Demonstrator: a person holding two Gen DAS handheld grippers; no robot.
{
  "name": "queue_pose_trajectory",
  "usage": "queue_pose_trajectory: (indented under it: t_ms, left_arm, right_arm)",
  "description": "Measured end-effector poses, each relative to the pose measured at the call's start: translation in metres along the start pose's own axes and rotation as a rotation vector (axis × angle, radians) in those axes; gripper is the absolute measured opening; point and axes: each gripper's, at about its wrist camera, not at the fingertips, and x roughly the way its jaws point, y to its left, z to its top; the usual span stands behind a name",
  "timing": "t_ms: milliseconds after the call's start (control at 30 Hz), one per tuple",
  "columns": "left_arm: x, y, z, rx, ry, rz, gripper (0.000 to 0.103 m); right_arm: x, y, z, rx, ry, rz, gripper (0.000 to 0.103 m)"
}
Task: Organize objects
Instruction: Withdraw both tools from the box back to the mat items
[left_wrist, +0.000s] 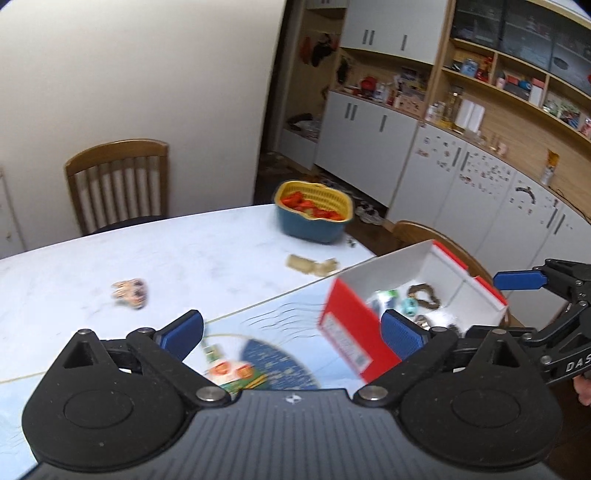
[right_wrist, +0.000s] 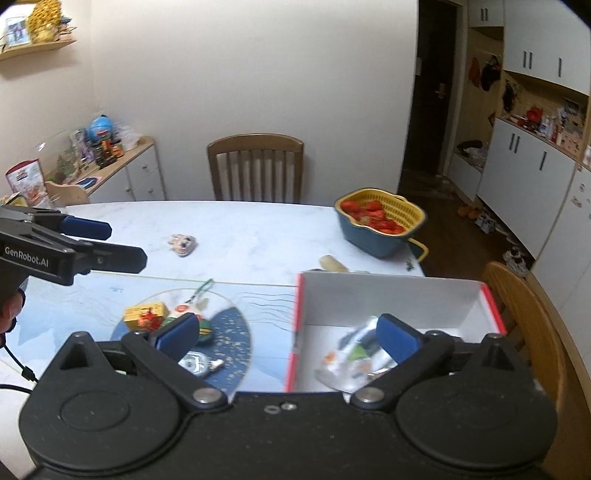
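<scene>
A red and white box (right_wrist: 391, 295) stands open on the right of the blue placemat (right_wrist: 258, 302); it also shows in the left wrist view (left_wrist: 347, 332). It holds several small items, among them a packet (right_wrist: 354, 354). My right gripper (right_wrist: 288, 334) is open and empty, hovering over the box's left wall. My left gripper (left_wrist: 293, 330) is open and empty above the mat, left of the box. Loose trinkets lie on the mat: a yellow box (right_wrist: 146, 314), a keychain (right_wrist: 195, 363). A pinkish toy (right_wrist: 183, 243) lies on the marble table.
A yellow and blue basket (right_wrist: 380, 221) of red items stands at the table's far right. A beige object (right_wrist: 332, 264) lies behind the box. Wooden chairs (right_wrist: 256, 166) stand behind and to the right. Cabinets line the right wall.
</scene>
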Motion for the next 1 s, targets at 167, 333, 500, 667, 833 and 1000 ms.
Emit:
queue_pose_trajectory:
  t_ms: [167, 333, 500, 667, 833, 1000]
  left_arm:
    - [-0.012, 0.038, -0.016, -0.033, -0.005, 0.057, 0.103]
    - [-0.013, 0.063, -0.031, 0.014, 0.004, 0.137, 0.103]
    - [-0.007, 0.096, -0.041, -0.012, 0.011, 0.157, 0.103]
    - [0.007, 0.114, -0.056, 0.013, 0.029, 0.132, 0.103]
    - [0.031, 0.123, -0.081, 0.030, 0.072, 0.145, 0.103]
    - [0.055, 0.132, -0.096, 0.045, 0.109, 0.151, 0.103]
  right_arm:
    - [0.013, 0.030, 0.002, -0.016, 0.017, 0.039, 0.102]
    - [0.031, 0.053, 0.003, -0.028, 0.030, 0.053, 0.102]
    - [0.056, 0.069, 0.002, -0.023, 0.061, 0.063, 0.101]
    - [0.081, 0.076, 0.002, 0.010, 0.082, 0.082, 0.099]
    - [0.114, 0.080, 0.003, 0.041, 0.129, 0.076, 0.098]
    - [0.144, 0.085, 0.000, 0.062, 0.184, 0.057, 0.096]
